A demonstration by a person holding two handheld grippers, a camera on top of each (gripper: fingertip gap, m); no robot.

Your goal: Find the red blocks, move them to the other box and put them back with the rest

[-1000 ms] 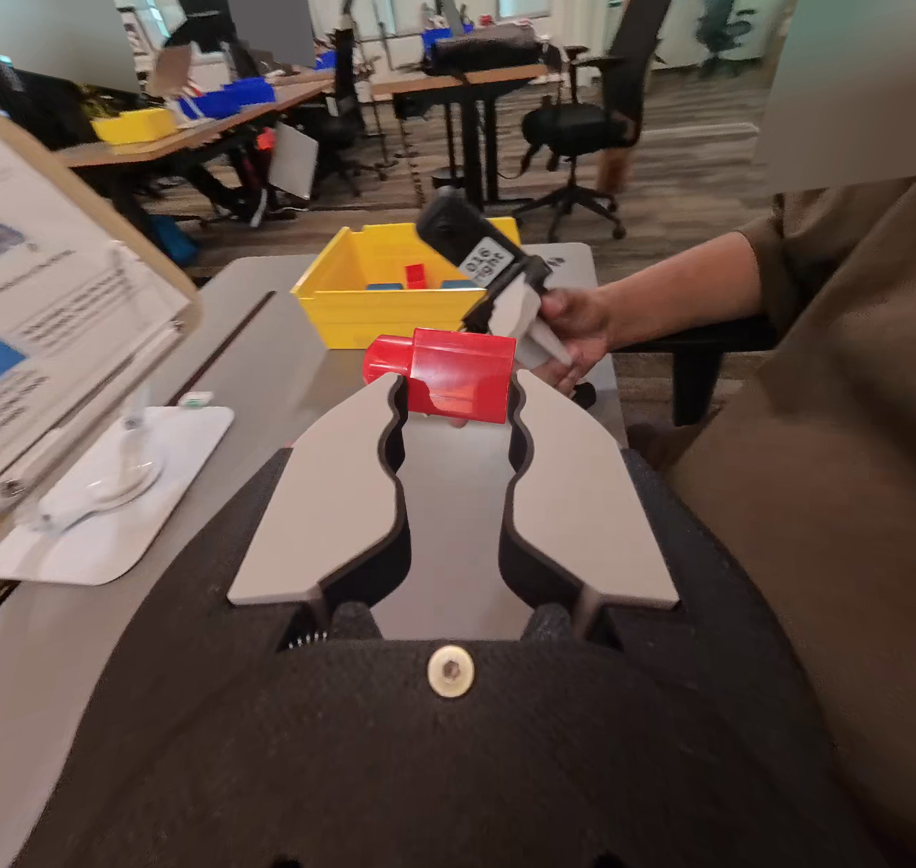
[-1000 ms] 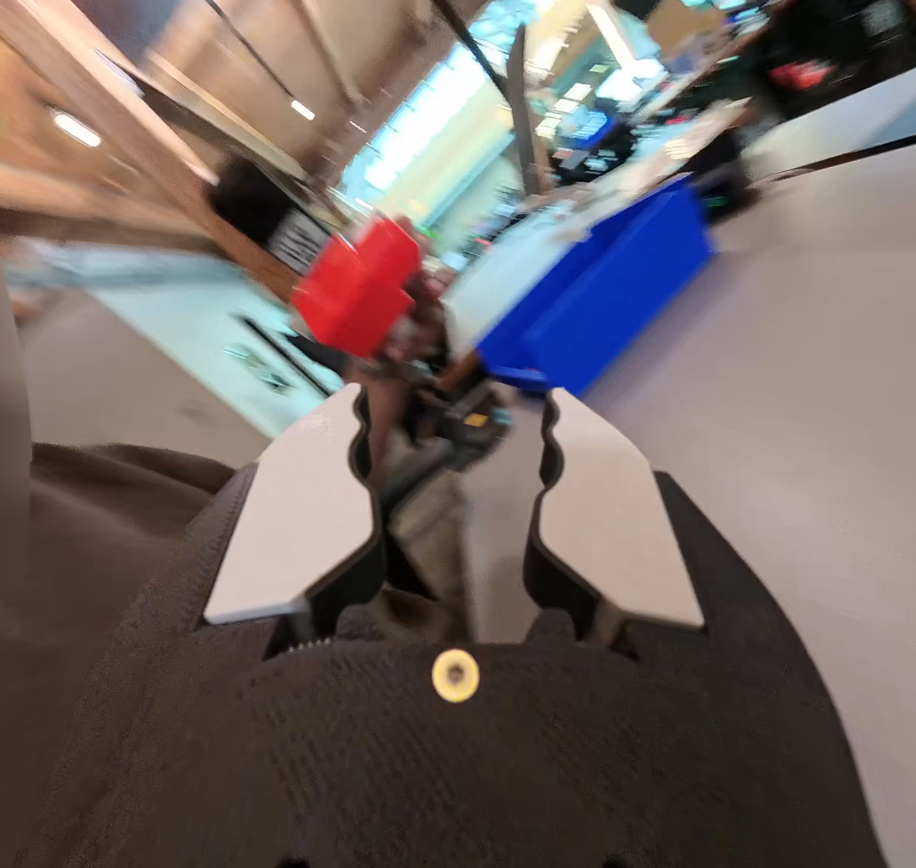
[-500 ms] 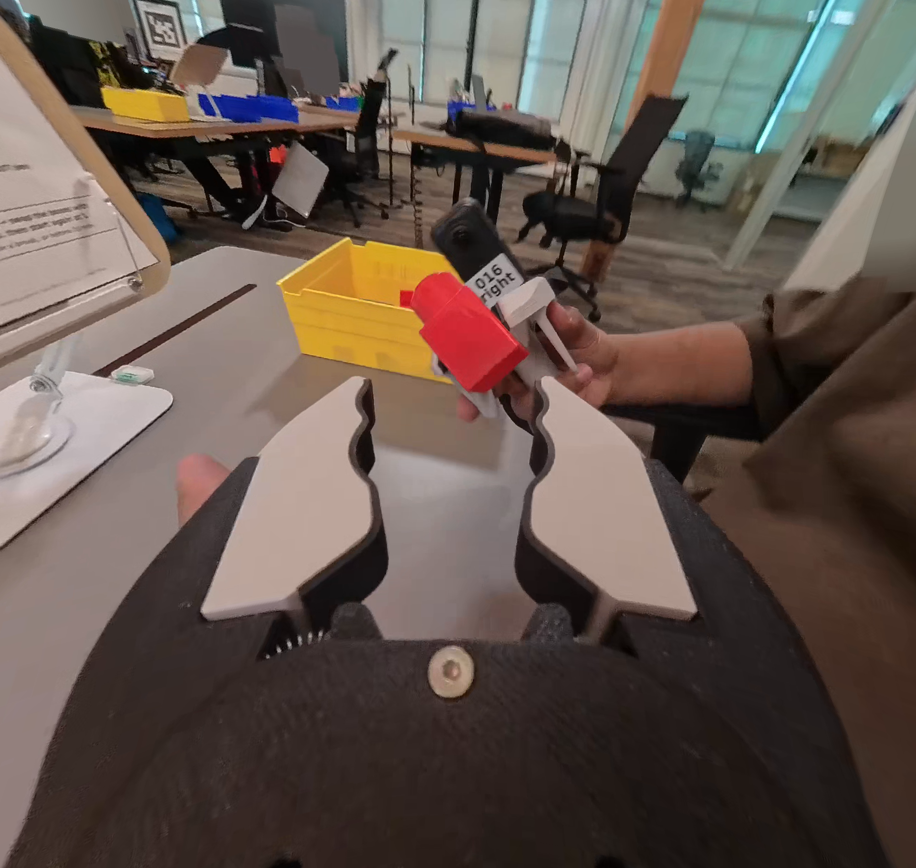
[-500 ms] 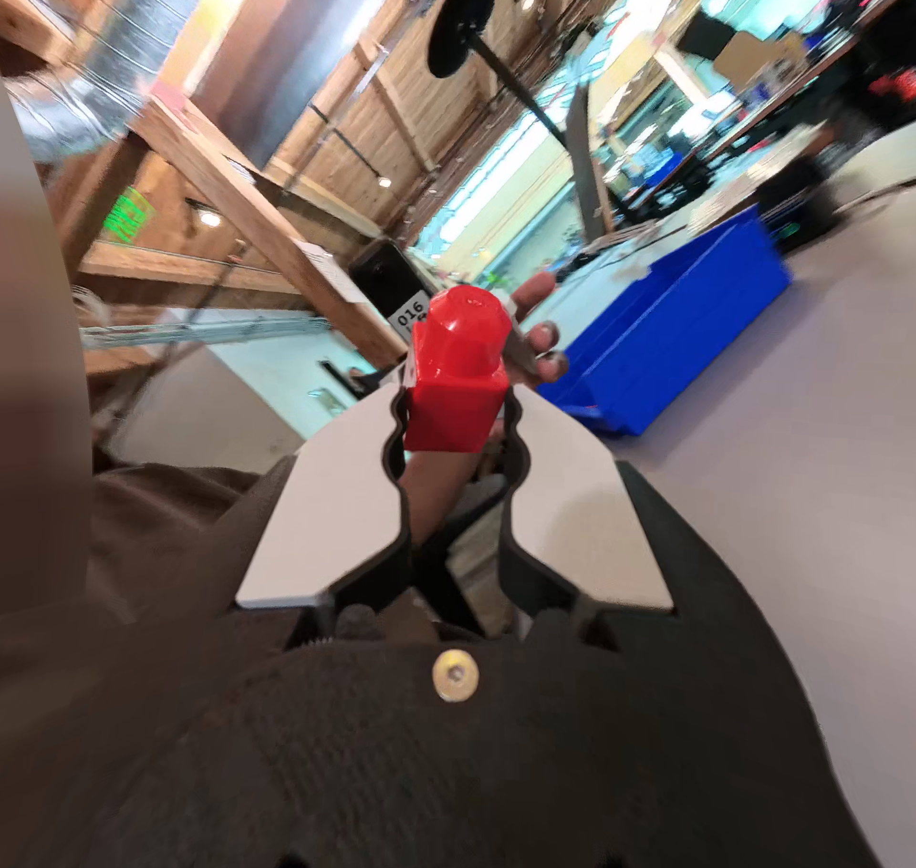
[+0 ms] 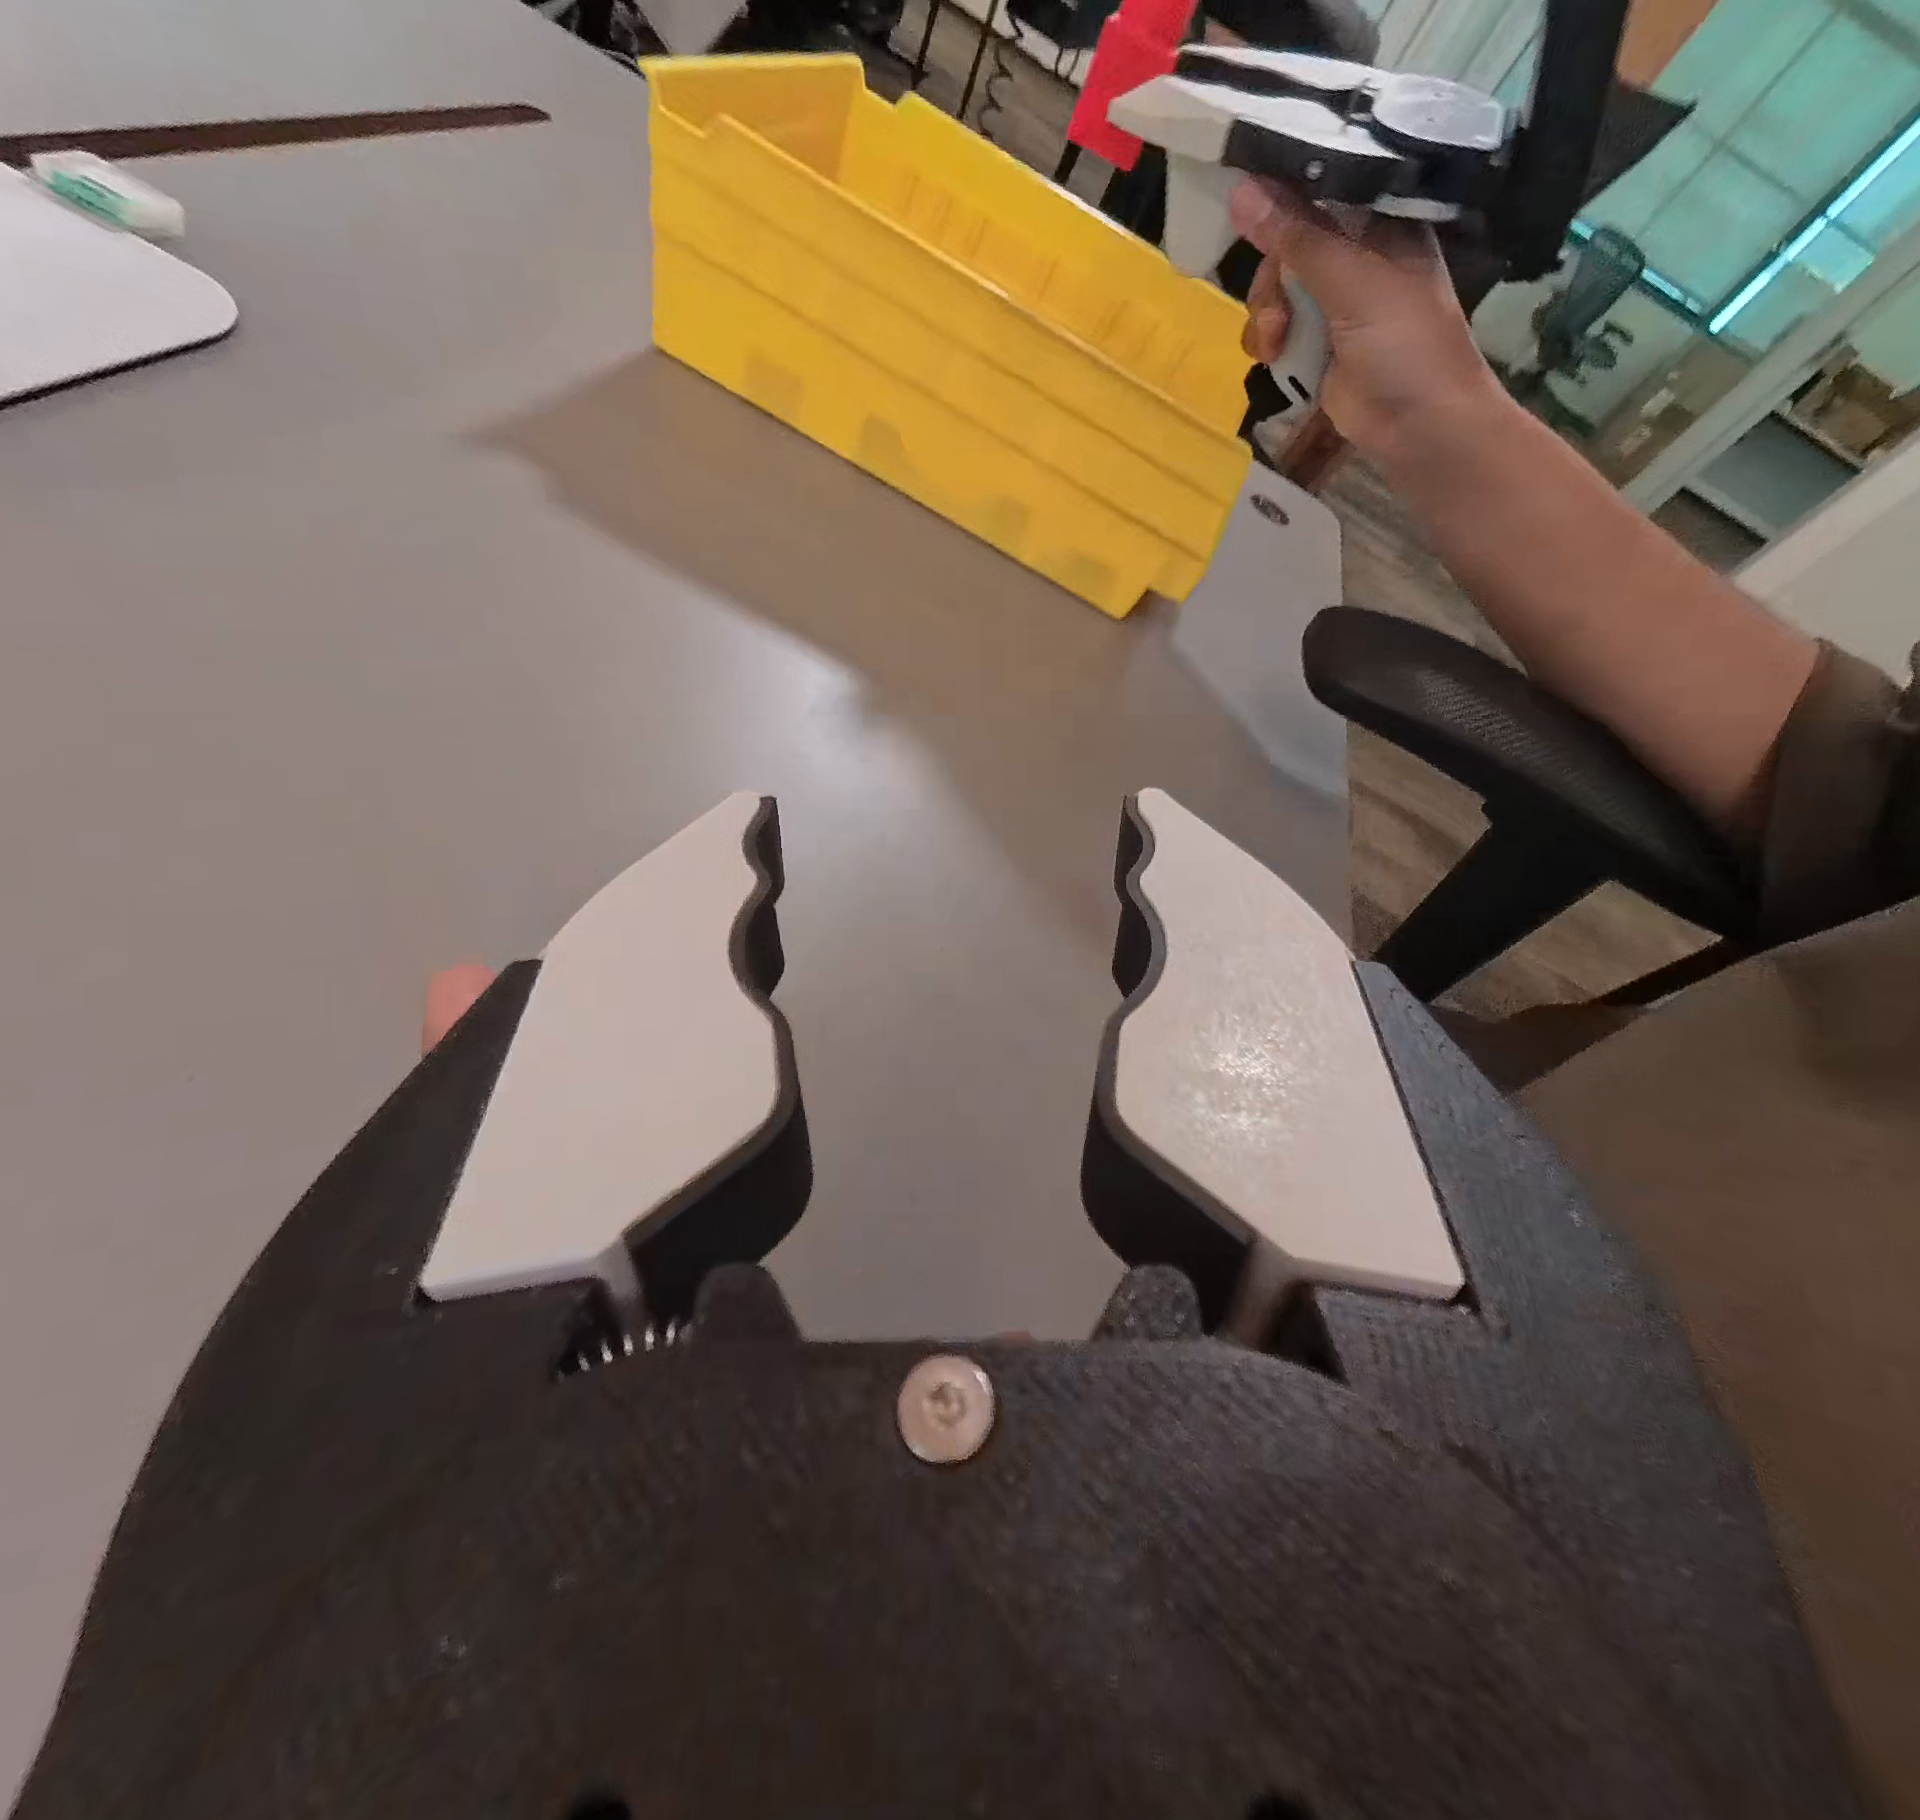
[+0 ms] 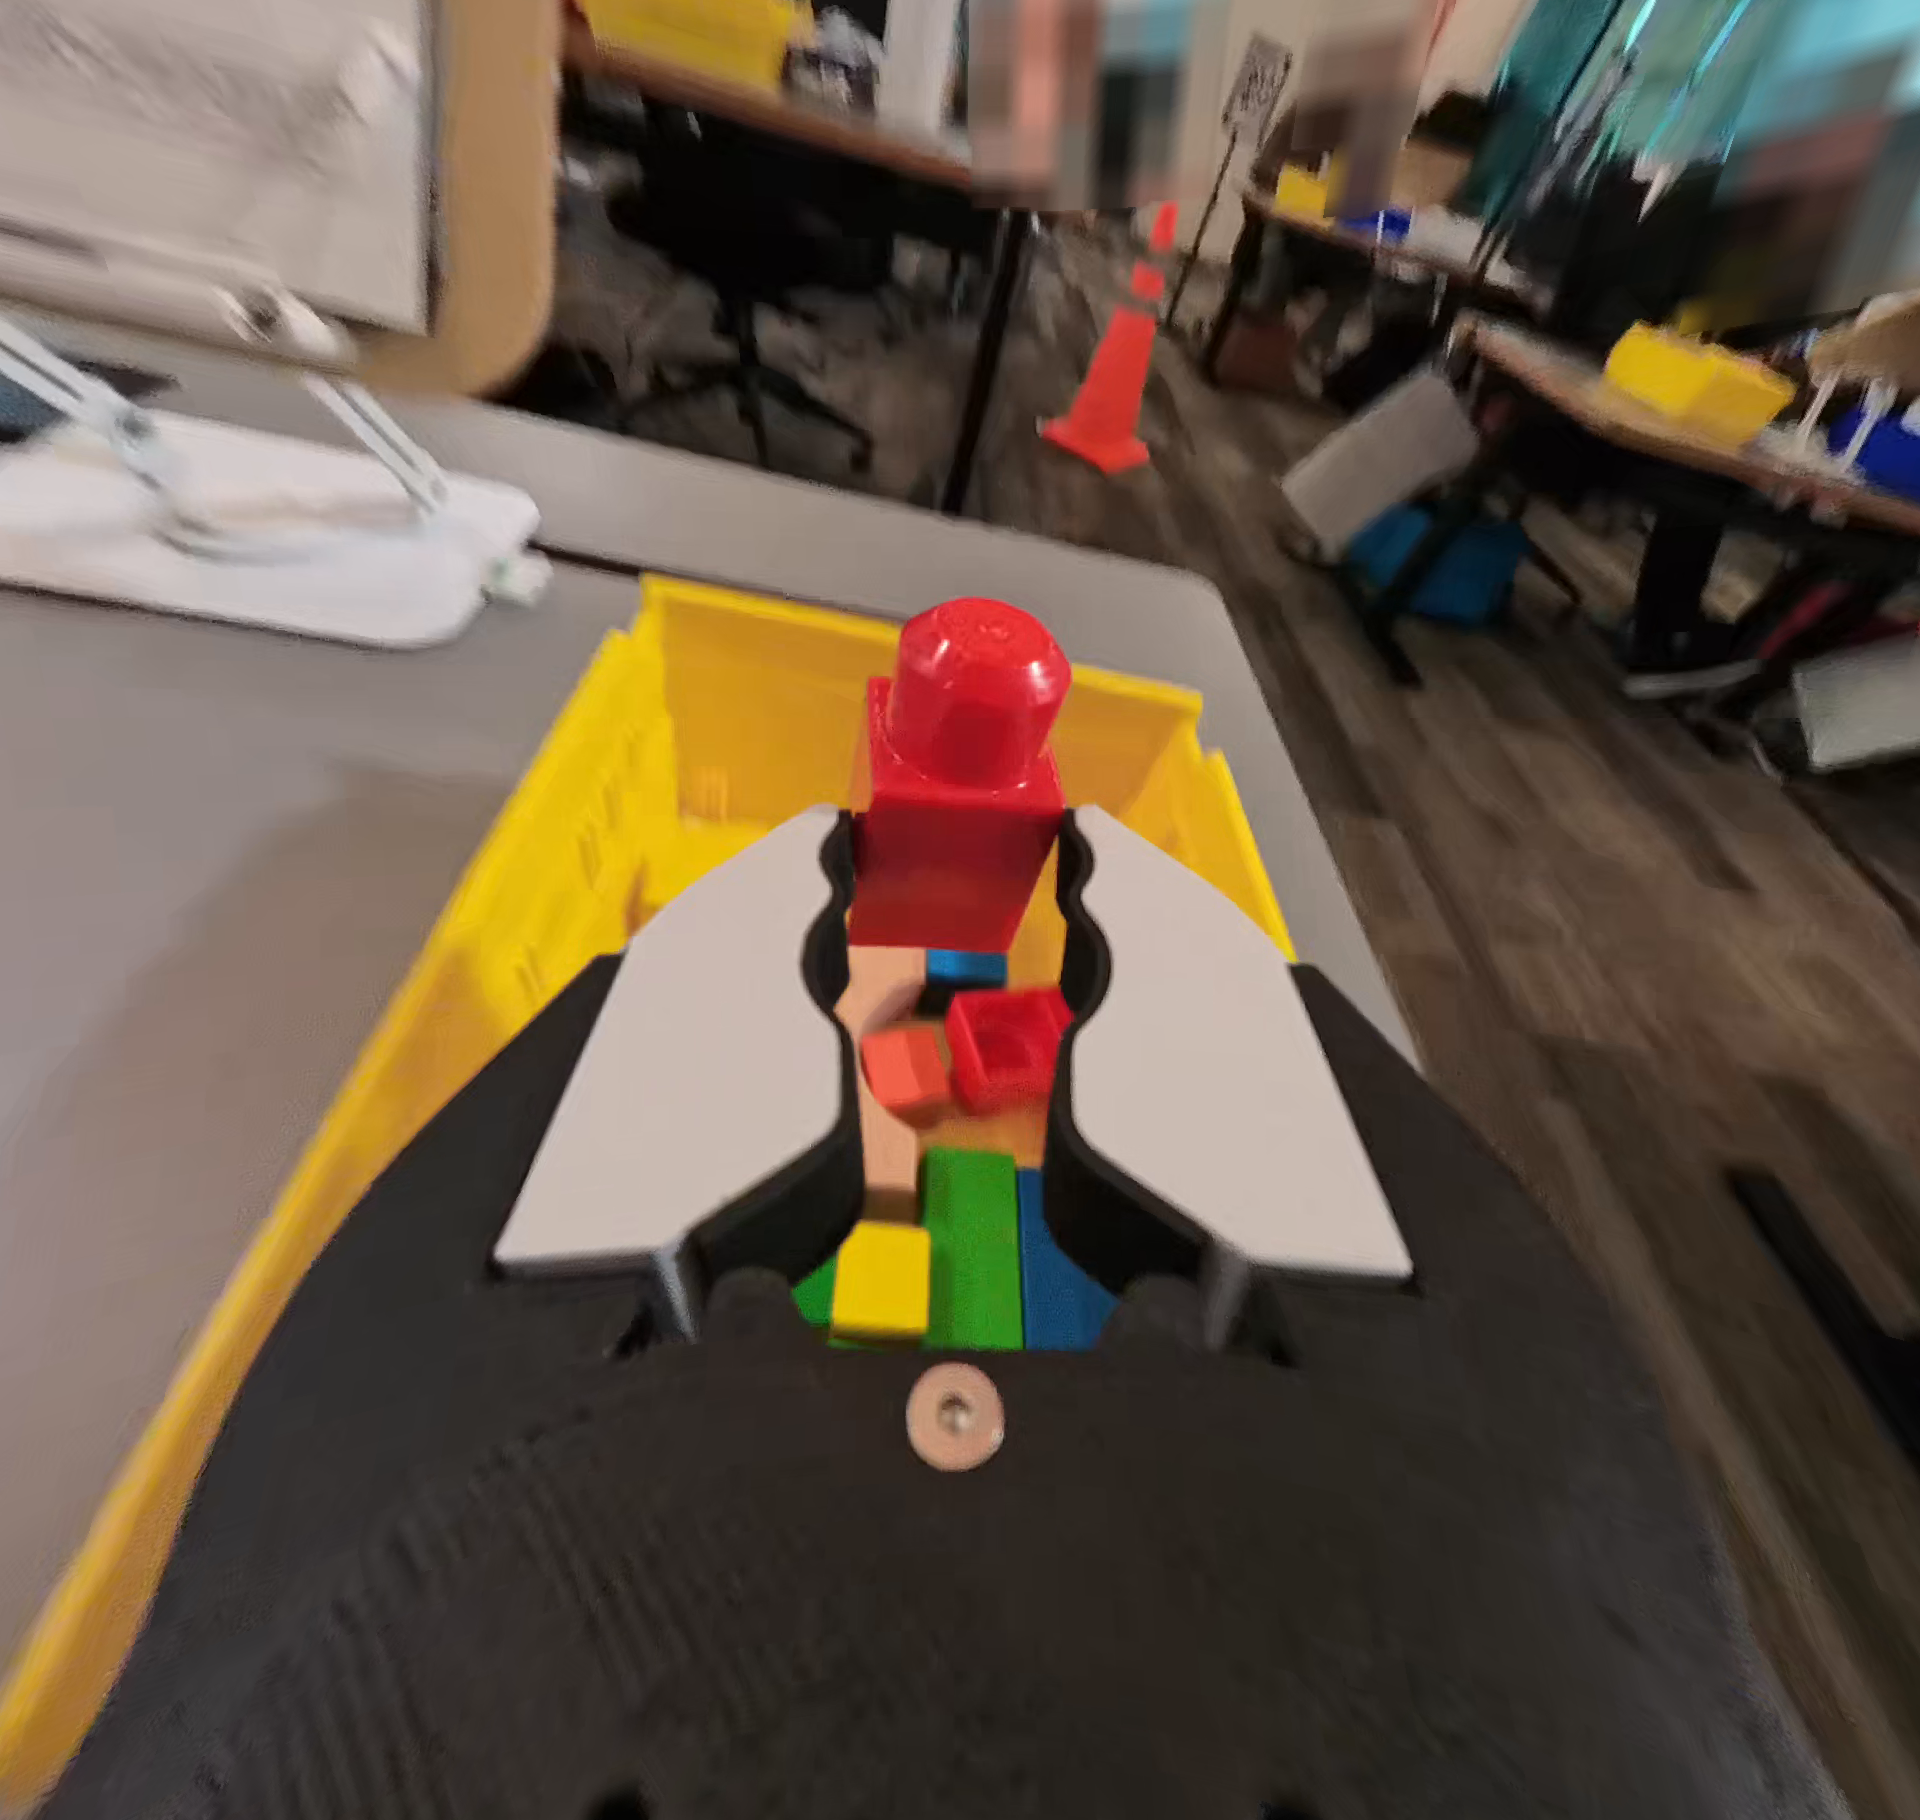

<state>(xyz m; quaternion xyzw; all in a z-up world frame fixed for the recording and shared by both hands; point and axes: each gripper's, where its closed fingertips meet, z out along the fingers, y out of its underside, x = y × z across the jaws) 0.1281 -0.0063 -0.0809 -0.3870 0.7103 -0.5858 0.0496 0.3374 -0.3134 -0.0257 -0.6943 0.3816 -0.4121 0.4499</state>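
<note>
My right gripper (image 6: 951, 825) is shut on a red block (image 6: 961, 783) with a round stud and holds it above the yellow box (image 6: 727, 690). In the box lie another red block (image 6: 1006, 1043), an orange one (image 6: 906, 1069), and yellow, green and blue ones. In the left wrist view the right gripper (image 5: 1143, 113) holds the red block (image 5: 1132, 56) over the far end of the yellow box (image 5: 935, 316). My left gripper (image 5: 945, 814) is open and empty, low over the grey table (image 5: 364, 627), short of the box.
A white stand base (image 5: 83, 295) sits at the table's left; it also shows in the right wrist view (image 6: 260, 544). A black chair armrest (image 5: 1507, 762) is beyond the table's right edge. An orange cone (image 6: 1117, 378) stands on the floor behind. One gripper's finger ends stand about 40 centimeters off the other's.
The red block passed from my left gripper to my right one. The right gripper then carried it over the yellow box. My left gripper opened and drew back low over the table.
</note>
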